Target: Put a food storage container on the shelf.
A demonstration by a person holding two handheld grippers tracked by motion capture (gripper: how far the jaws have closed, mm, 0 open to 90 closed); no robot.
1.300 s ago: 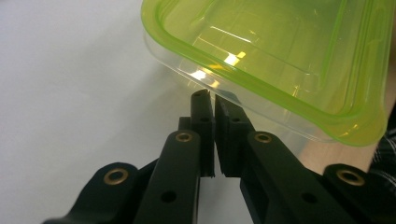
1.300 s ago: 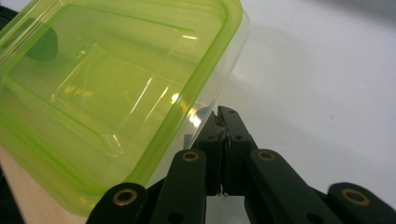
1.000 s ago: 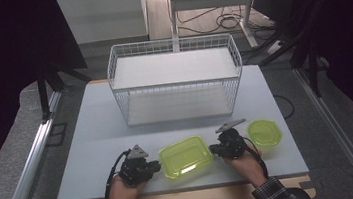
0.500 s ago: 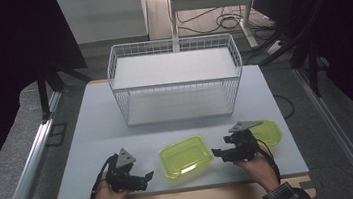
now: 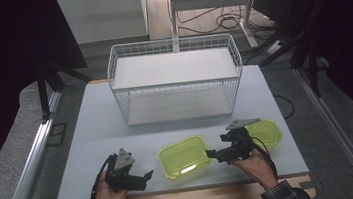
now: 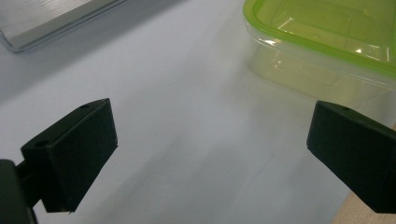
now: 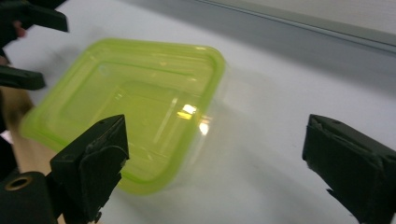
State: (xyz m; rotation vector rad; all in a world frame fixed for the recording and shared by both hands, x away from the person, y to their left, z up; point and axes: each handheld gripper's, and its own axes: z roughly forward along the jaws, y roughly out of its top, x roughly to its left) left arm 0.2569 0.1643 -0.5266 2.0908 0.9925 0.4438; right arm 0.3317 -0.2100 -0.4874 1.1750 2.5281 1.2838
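Now both tongs released. Left gripper (image 5: pixel 147 176) sits just left of the rectangular green-lidded container (image 5: pixel 184 156), jaws spread wide with nothing between them, only bare table (image 5: pixel 93 139); the container's corner lies ahead of its right jaw. Right gripper (image 5: pixel 211 153), jaws just been opening, also wide and empty, points at the container's right side, close but not touching. Round green container (image 5: pixel 265 132) lies behind the right gripper. Wire basket (image 5: pixel 176 82) stands well beyond both.
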